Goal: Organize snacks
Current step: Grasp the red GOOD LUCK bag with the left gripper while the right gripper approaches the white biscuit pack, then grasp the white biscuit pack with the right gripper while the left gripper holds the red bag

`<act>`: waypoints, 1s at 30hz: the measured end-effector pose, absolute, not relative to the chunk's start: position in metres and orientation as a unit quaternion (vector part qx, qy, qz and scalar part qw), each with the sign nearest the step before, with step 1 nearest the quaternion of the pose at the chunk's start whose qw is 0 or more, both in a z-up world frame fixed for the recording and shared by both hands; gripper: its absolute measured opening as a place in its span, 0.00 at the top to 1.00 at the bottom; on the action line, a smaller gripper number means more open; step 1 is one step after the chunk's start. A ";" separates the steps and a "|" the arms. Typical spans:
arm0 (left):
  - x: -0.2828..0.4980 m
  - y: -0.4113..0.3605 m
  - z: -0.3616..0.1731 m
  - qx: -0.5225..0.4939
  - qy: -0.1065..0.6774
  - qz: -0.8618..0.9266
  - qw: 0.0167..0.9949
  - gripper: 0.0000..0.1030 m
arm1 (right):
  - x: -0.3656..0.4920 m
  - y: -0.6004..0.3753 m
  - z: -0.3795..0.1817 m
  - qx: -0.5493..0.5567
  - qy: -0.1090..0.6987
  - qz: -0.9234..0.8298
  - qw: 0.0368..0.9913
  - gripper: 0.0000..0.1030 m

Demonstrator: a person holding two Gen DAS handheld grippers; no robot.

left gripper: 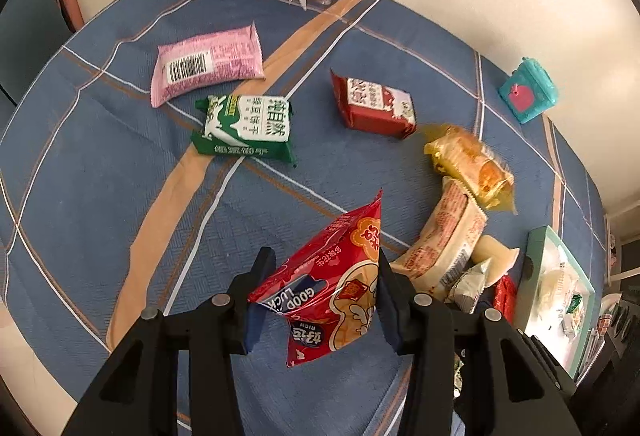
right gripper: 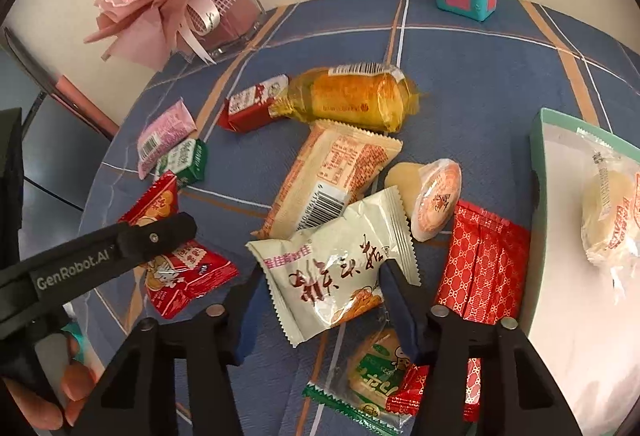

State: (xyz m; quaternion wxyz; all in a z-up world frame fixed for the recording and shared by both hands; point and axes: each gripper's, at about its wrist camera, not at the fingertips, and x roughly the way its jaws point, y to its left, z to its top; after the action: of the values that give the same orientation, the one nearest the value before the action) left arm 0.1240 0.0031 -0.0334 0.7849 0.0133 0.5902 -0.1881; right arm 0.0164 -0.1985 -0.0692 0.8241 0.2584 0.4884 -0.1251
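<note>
a: left tool (left gripper: 320,300) clamped on red peanut packet (left gripper: 336,292), pinched across its width, packet hanging tilted, clear of the worktop (left gripper: 100,164).
b: confirmed from right wrist view: red peanut packet (right gripper: 176,256) raised, left tool finger across it. right tool (right gripper: 320,300)?
a: fingers apart, straddling pale green-white packet (right gripper: 340,272). contact with either pad not resolvable; packet looks to rest partly on the orange-printed wrapper (right gripper: 332,176), not gripped.
b: destination, as a judgement?
a: likely the teal-rimmed tray (right gripper: 538,172), already holding one round cake. lies ahead and to the right of right tool, just beside it; well off to the far right of left tool.
b: so nearer to right tool. long axis of pale packet?
a: runs roughly crosswise between the fingers, slightly skewed, serrated ends toward each pad. closing would pinch end to end, likely crumpling; grip may slip.
b: obstacles on path to tray?
a: red patterned pack (right gripper: 484,268) lies between right tool and tray rim, touching or nearly so; cup jelly (right gripper: 432,196) ahead of it. lift before moving right probably needed.
b: left-hand load?
a: crossing over the right tool looks required to reach the tray; collision risk.
</note>
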 end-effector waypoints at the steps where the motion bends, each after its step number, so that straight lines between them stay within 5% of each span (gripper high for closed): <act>1: 0.122 0.004 -0.030 0.013 0.588 -0.189 0.786 0.53 | 0.015 -0.199 -0.067 0.262 0.485 -0.122 0.826 0.50; 12: 0.117 -0.002 -0.016 0.022 0.571 -0.189 0.798 0.53 | 0.002 -0.215 -0.047 0.269 0.460 -0.146 0.834 0.77; 30: 0.100 -0.019 0.013 0.021 0.541 -0.210 0.815 0.53 | -0.034 -0.240 -0.005 0.298 0.407 -0.141 0.852 0.82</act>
State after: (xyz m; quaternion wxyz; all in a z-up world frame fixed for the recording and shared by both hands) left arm 0.0995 -0.0189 0.0127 0.8145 0.0213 0.5405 -0.2096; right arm -0.0340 -0.2401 -0.0051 0.8518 0.2983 0.4068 -0.1413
